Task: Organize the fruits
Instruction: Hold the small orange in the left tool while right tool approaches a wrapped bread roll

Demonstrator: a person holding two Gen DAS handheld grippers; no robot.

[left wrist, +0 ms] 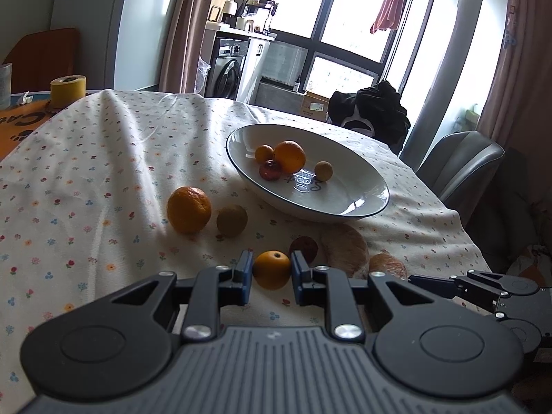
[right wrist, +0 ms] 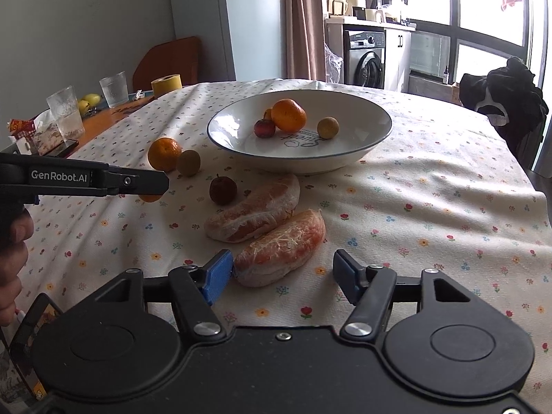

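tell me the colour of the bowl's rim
Dark blue line round the white bowl; clearest in the right wrist view.

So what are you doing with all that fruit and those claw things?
A person is tidying fruit into the white bowl, with a gripper in each hand. The left gripper has its pads on either side of a small orange low over the flowery tablecloth. The right gripper is open beside a peeled pomelo wedge. Four fruits are already in the bowl. A big orange, a greenish-brown fruit, a dark red fruit and a second wedge lie on the cloth.
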